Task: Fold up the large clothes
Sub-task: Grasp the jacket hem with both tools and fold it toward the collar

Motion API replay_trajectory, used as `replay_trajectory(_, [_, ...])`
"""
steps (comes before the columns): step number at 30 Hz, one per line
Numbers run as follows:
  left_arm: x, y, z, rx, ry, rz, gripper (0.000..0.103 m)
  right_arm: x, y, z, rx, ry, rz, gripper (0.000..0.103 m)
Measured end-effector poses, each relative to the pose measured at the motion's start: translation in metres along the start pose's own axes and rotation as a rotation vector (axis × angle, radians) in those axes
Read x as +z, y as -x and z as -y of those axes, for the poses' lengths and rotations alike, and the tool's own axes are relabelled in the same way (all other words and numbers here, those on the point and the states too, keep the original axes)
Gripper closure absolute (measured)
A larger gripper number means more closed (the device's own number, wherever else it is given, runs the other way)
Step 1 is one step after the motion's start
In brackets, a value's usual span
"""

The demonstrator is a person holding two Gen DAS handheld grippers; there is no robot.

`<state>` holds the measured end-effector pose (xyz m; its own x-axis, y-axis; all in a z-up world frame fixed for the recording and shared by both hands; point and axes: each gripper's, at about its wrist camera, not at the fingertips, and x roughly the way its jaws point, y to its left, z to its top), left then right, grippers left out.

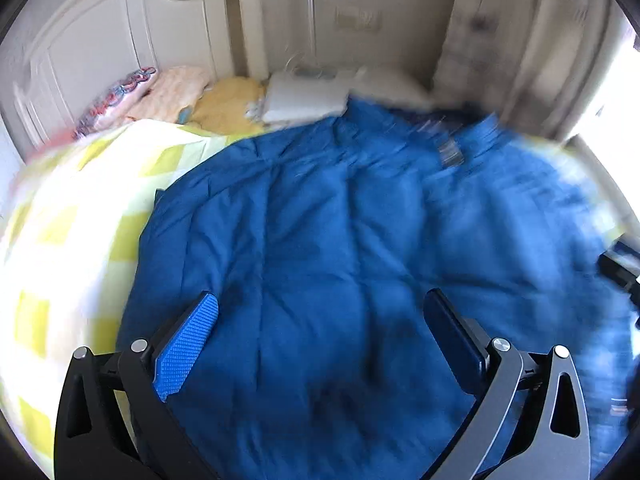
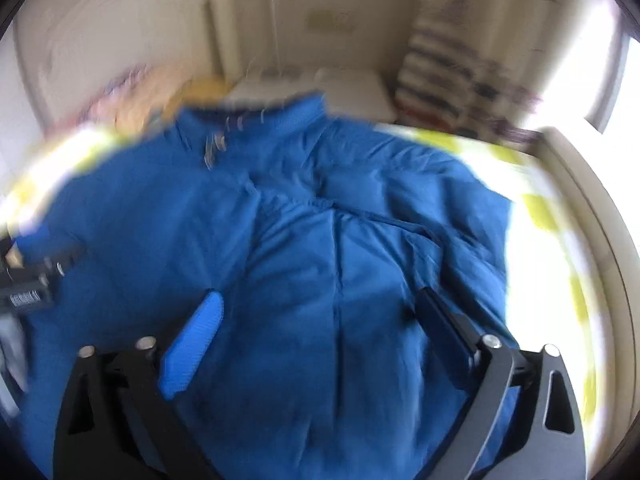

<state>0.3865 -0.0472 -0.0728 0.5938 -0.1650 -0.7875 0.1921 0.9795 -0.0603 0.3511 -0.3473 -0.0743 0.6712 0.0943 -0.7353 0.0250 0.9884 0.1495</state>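
Left tongs: spread wide, nothing between the fingers, blue ribbed pad on one finger, dark pad on the other. They hang over the big blue padded jacket, whose fabric fills the gap between the fingers; contact with the cloth can't be judged.

Right tongs: also spread wide and empty, same blue pad on one side. They hover over the same jacket, above a seam running down its middle. This view is heavily motion-blurred.

The jacket lies spread flat on the bed, covering most of the middle, collar end toward the headboard. A small grey label sits near the collar. In the left view the jacket's edge falls short of the bed's left side, leaving a strip of yellow-and-white checked bedsheet bare. In the right view the sheet shows again along the bed's right edge.

At the head of the bed: a white folded pillow just beyond the collar, a yellow fuzzy blanket beside it, and a pink patterned pillow toward the head-left corner. The white panelled headboard stands behind them. A striped curtain hangs by the head-right corner.

The other tool's dark body shows at the far left edge of the right view.
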Motion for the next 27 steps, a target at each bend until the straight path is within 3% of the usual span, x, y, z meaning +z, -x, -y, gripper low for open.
replay_trajectory(1, [-0.011, 0.022, 0.001, -0.051, -0.005, 0.032, 0.005, -0.010, 0.020, -0.005, 0.038, 0.014, 0.035, 0.004])
replay_trajectory(4, [-0.042, 0.045, 0.014, -0.071, -0.072, 0.050, 0.005, -0.041, 0.038, -0.021, 0.013, 0.123, 0.011, 0.003])
replay_trajectory(7, [-0.077, 0.031, 0.030, -0.031, -0.163, -0.021, 0.005, -0.070, 0.018, -0.027, -0.062, 0.212, -0.096, 0.003])
replay_trajectory(8, [-0.087, 0.017, 0.033, 0.000, -0.187, -0.069, 0.004, -0.082, 0.000, -0.024, -0.085, 0.229, -0.180, 0.003])
replay_trajectory(9, [-0.095, 0.009, 0.031, -0.004, -0.182, -0.093, 0.004, -0.088, -0.003, -0.019, -0.067, 0.206, -0.194, 0.003])
replay_trajectory(14, [-0.113, 0.041, 0.002, -0.023, -0.065, -0.070, 0.004, -0.107, 0.050, -0.012, -0.023, 0.177, -0.160, 0.003])
replay_trajectory(16, [-0.134, 0.063, -0.006, 0.008, -0.072, -0.046, 0.004, -0.128, 0.073, -0.015, -0.005, 0.216, -0.140, 0.003])
replay_trajectory(18, [-0.156, 0.078, -0.010, -0.015, -0.077, -0.040, 0.004, -0.156, 0.089, -0.022, 0.015, 0.270, -0.135, 0.003])
replay_trajectory(20, [-0.186, 0.078, -0.013, -0.017, -0.096, -0.086, 0.004, -0.188, 0.091, -0.023, 0.010, 0.307, -0.151, 0.003])
replay_trajectory(27, [-0.220, 0.120, -0.012, 0.022, -0.120, -0.021, 0.004, -0.213, 0.135, -0.011, 0.063, 0.205, -0.061, 0.003])
